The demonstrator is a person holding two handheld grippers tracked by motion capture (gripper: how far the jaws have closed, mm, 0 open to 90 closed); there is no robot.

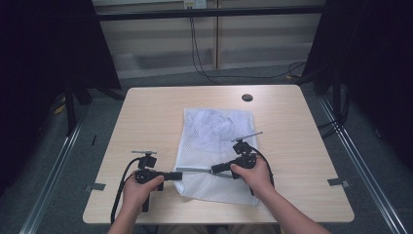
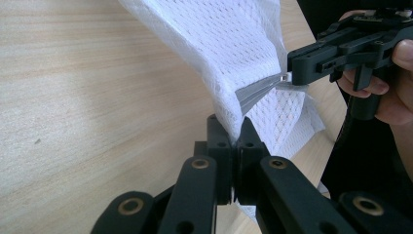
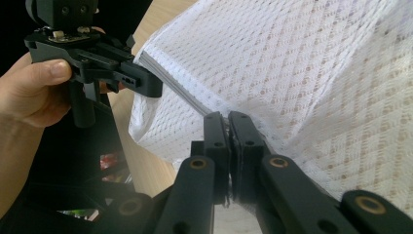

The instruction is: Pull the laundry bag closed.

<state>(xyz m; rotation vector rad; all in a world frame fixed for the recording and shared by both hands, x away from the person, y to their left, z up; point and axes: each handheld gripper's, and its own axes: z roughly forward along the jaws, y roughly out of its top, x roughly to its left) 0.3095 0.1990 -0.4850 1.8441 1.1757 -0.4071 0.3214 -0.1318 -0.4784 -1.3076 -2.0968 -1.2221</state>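
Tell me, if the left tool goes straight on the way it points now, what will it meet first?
The left tool, already shut on the white mesh bag, would first push into more of that mesh, then probably meet the right tool, though depth is unclear.

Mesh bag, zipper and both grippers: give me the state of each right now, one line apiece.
White mesh bag: lying on the table, near end pinched up, something pale inside.
Grey zipper strip: stretched taut between the two grippers; open or closed, cannot tell.
Left gripper: shut on the mesh bag at the zipper's end.
Right gripper: shut on the mesh bag along the zipper strip.
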